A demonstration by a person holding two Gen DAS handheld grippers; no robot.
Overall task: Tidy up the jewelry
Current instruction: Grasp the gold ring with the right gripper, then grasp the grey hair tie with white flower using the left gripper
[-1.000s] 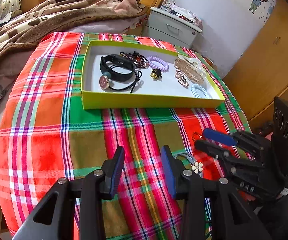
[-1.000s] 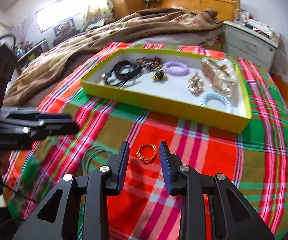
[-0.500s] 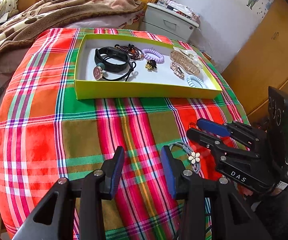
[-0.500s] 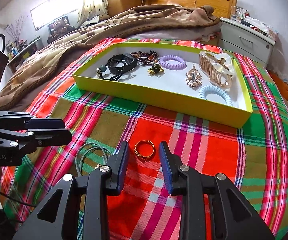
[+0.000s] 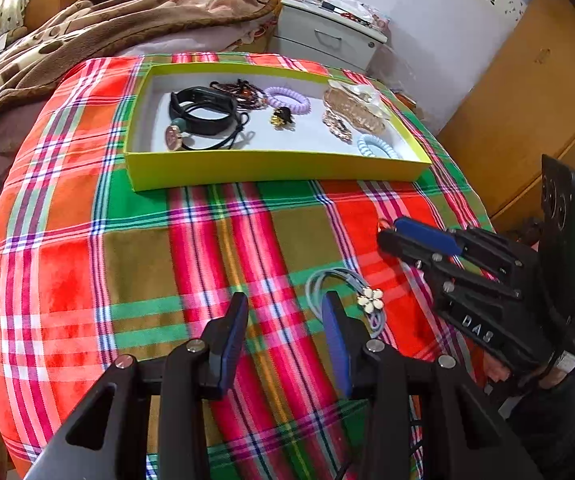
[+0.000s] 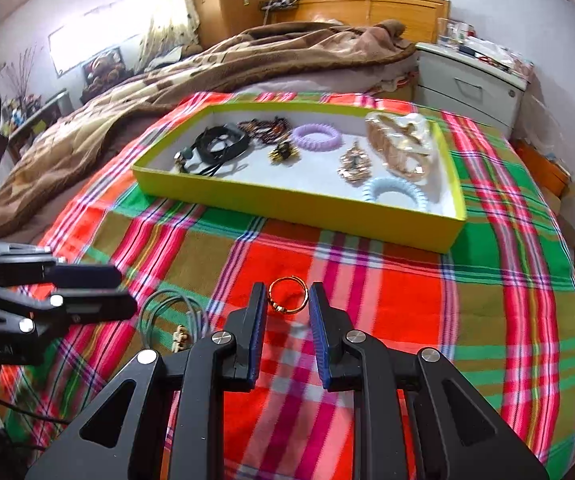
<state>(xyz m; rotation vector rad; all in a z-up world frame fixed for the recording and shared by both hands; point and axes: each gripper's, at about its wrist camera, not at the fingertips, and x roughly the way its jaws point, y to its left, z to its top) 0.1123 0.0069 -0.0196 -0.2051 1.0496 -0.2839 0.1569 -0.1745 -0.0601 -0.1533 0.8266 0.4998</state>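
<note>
A yellow-green tray (image 5: 271, 168) (image 6: 299, 210) sits on the plaid cloth and holds a black band, bead strands, a purple coil tie (image 6: 316, 137), a blue coil tie (image 6: 397, 193), clips and a gold hair claw. A gold ring (image 6: 287, 300) lies on the cloth between the tips of my open right gripper (image 6: 286, 300). A pale blue hair tie with a white flower (image 5: 370, 299) lies just right of my open left gripper (image 5: 283, 312). The right gripper also shows in the left wrist view (image 5: 397, 236), the left gripper in the right wrist view (image 6: 99, 292).
The plaid cloth (image 5: 87, 264) covers a round table. A bed with a brown blanket (image 6: 227, 64) lies behind it, a white nightstand (image 6: 467, 84) at the back right, and a wooden wardrobe (image 5: 527, 92) on the right.
Both grippers have moved forward and lower. The right gripper's fingers now flank the gold ring. The flower hair tie sits closer to the left gripper's right finger.
</note>
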